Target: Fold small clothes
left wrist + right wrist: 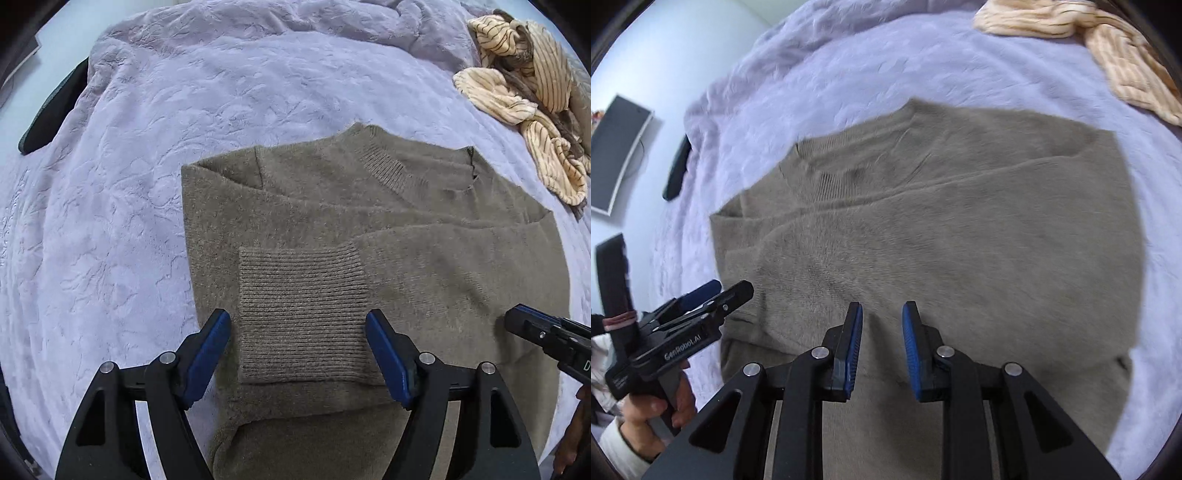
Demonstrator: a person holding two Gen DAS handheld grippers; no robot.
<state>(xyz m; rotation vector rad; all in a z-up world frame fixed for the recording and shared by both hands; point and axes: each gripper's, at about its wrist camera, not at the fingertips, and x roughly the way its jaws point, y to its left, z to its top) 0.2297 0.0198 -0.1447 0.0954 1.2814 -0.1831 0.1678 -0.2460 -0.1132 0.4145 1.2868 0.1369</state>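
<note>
An olive-brown knit sweater lies flat on a lilac blanket, both sleeves folded across its body. A ribbed cuff lies on top, between my left fingers. My left gripper is wide open just above the cuff and holds nothing. My right gripper is part open above the sweater and empty. The right gripper also shows at the right edge of the left wrist view, and the left gripper shows at the left of the right wrist view.
A crumpled cream striped garment lies at the far right of the blanket, also in the right wrist view. A dark flat object pokes from under the blanket at the left. A monitor hangs on the wall.
</note>
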